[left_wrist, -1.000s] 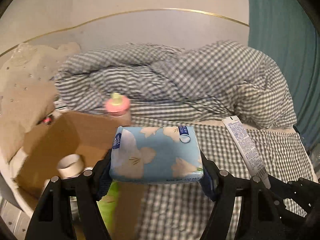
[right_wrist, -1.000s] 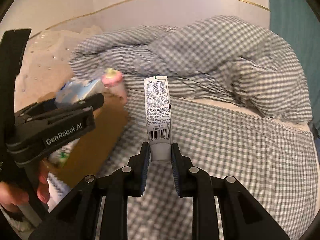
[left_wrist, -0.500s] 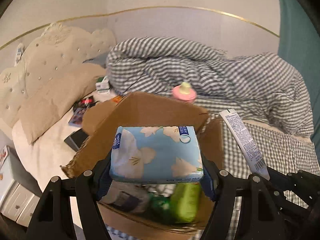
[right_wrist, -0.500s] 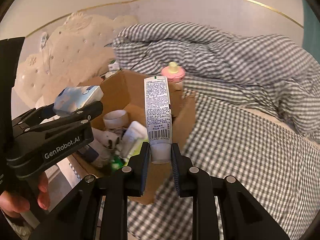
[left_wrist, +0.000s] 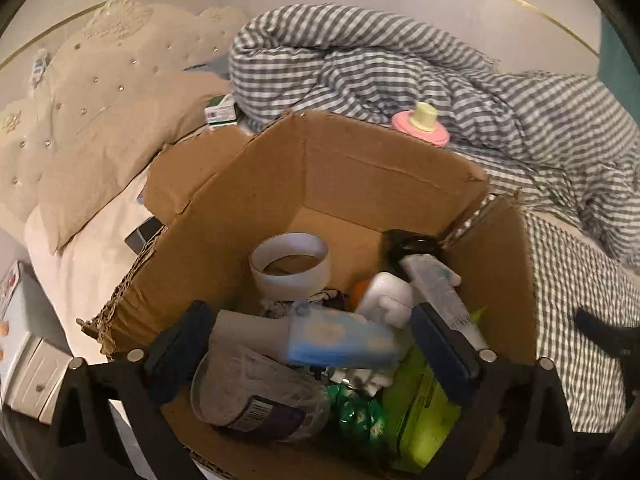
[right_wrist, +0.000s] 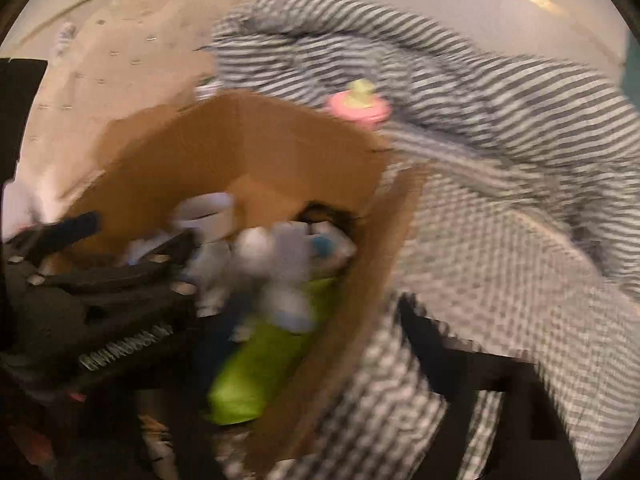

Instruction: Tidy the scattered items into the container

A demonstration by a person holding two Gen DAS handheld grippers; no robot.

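The open cardboard box (left_wrist: pixel 384 168) stands on the bed, with a tape roll (left_wrist: pixel 290 268), a green packet (left_wrist: pixel 420 412) and several other items inside. My left gripper (left_wrist: pixel 312 344) hangs over the box, its jaws opening wide. The blue flowered tissue pack (left_wrist: pixel 340 340) shows blurred just below them, free of the pads. The white tube (left_wrist: pixel 438 288) lies in the box against its right wall. In the blurred right wrist view my right gripper (right_wrist: pixel 320 344) is at the box's (right_wrist: pixel 256 148) right wall, jaws opening, nothing pressed between them. The left gripper (right_wrist: pixel 100 276) shows at the left there.
A pink-capped bottle (left_wrist: pixel 420 126) stands behind the box. A grey checked duvet (left_wrist: pixel 400 68) is heaped at the back and a checked sheet (left_wrist: pixel 580 280) lies to the right. Beige pillows (left_wrist: pixel 100 132), a small green-and-white carton (left_wrist: pixel 220 111) and a white nightstand (left_wrist: pixel 28 364) are on the left.
Both grippers came over the box and tipped downward. The left jaws opened and let go of the tissue pack; the right jaws opened and the tube dropped into the box.
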